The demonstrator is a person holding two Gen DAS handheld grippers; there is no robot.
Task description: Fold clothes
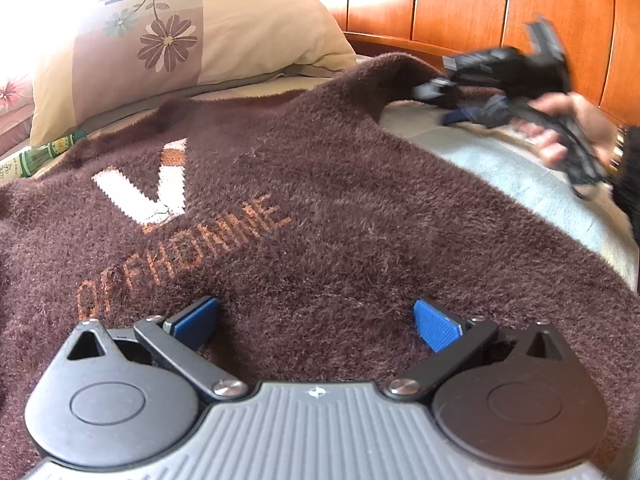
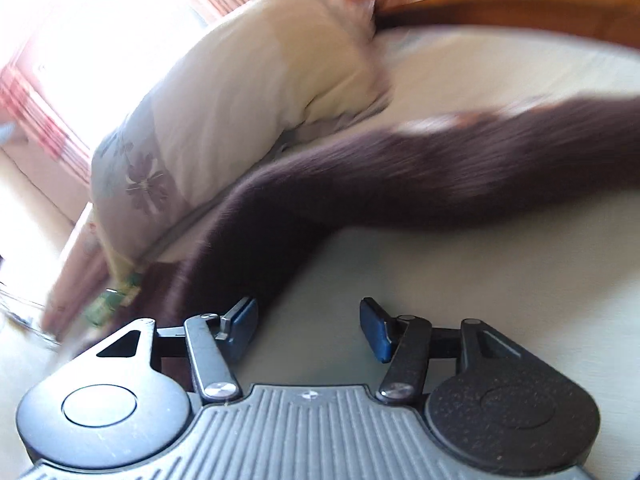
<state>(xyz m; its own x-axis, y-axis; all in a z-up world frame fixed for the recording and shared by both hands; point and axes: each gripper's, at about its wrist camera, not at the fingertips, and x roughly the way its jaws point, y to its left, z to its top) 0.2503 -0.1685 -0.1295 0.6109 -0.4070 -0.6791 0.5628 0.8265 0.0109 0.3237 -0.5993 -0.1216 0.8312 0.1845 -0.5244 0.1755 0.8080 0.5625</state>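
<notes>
On the bed (image 2: pixel 480 280), a brown sweater (image 1: pixel 320 208) lies spread.
The left claw (image 1: pixel 316 322) hovers above its middle, spread; the right claw (image 2: pixel 308 328) (blurred) gapes over bare sheet beside the sleeve edge, near the pillow (image 1: pixel 192 40).

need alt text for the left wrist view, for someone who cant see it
The open left gripper hovers over a fuzzy brown sweater spread on a bed, lettered OFFHOMME. Beyond lie a floral pillow and wooden headboard; the blurred right gripper is at the sweater's far edge.
</notes>
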